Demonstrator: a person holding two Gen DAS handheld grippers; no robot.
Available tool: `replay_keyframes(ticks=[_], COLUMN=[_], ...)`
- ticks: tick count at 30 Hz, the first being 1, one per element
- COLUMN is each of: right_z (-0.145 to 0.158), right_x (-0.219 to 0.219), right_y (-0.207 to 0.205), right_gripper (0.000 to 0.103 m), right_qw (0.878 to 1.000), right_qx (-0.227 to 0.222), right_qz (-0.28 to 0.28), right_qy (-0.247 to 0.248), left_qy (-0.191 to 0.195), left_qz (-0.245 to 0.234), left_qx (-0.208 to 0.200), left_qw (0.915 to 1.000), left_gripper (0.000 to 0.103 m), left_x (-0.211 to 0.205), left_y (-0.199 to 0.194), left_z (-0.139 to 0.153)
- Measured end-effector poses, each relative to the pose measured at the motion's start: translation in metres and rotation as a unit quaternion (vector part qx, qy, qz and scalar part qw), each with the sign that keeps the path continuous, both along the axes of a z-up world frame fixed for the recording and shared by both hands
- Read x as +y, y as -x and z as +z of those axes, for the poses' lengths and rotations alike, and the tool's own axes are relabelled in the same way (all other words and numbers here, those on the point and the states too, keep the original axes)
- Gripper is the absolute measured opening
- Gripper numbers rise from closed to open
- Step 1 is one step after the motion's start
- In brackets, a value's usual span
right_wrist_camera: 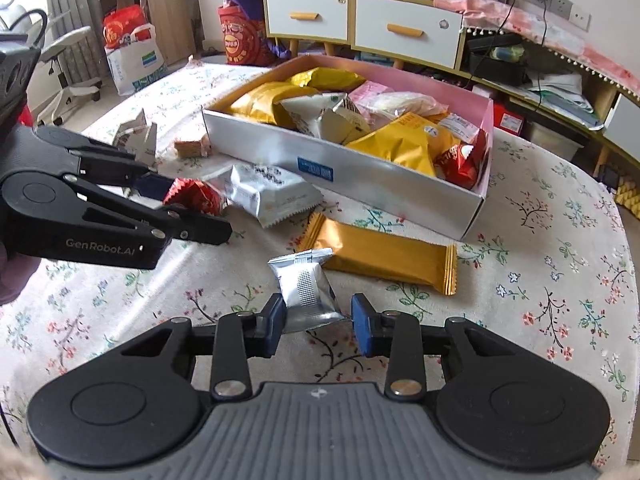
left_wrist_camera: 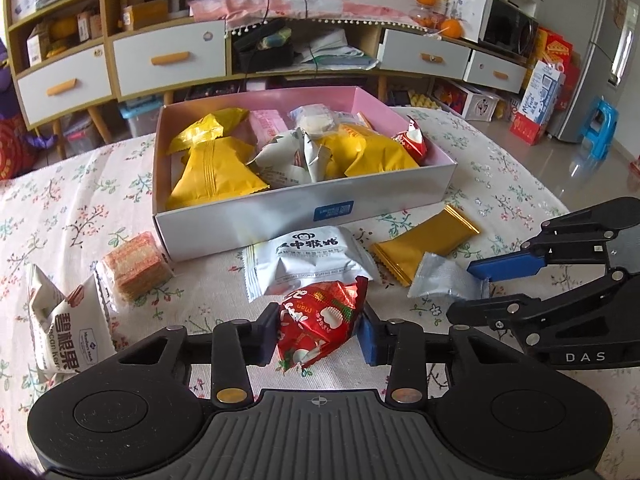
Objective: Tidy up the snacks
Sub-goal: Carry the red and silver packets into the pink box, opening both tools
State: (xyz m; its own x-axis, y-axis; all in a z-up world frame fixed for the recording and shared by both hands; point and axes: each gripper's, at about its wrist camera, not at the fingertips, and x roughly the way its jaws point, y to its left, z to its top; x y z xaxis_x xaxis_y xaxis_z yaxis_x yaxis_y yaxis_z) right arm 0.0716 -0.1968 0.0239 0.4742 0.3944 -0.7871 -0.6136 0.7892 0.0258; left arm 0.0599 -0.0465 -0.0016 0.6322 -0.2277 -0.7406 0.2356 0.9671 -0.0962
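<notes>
A white box (left_wrist_camera: 280, 220) with a pink inside holds several yellow, white and red snack packs; it also shows in the right wrist view (right_wrist_camera: 380, 188). My left gripper (left_wrist_camera: 320, 334) is shut on a red snack pack (left_wrist_camera: 320, 320), just in front of the box; that pack shows in the right wrist view (right_wrist_camera: 196, 196). My right gripper (right_wrist_camera: 318, 326) is open around a small silver pack (right_wrist_camera: 306, 292) on the table, its left pad touching, the right pad apart. It shows from the side in the left wrist view (left_wrist_camera: 476, 286).
On the floral tablecloth lie a white pack (left_wrist_camera: 312, 260), a gold bar pack (right_wrist_camera: 384, 258), a wafer pack (left_wrist_camera: 134, 266) and a pecan pack (left_wrist_camera: 68, 320). A cabinet with drawers (left_wrist_camera: 168, 56) stands behind the table.
</notes>
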Motion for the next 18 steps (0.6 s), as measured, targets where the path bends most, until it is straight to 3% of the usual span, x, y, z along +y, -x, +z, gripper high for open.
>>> replay_keyframes(ticks=[12,18], right_z=[0.018,0.028], right_x=[-0.002,0.002], right_y=[-0.005,-0.011], right_gripper=[0.033,0.033], right_qw=[0.999,0.997], right_qx=[-0.007,-0.011], right_qz=[-0.033,-0.06], right_qy=[-0.019,-0.04], left_qy=[0.03,0.043], left_qz=[0.023,0.027], left_qx=[0.022,0.003], left_qw=[0.9991,0.9987], left_gripper=[0.034,0.034], left_x=[0.007,0.009], left_y=[-0.001,-0.002], left_z=[0.019,0.037])
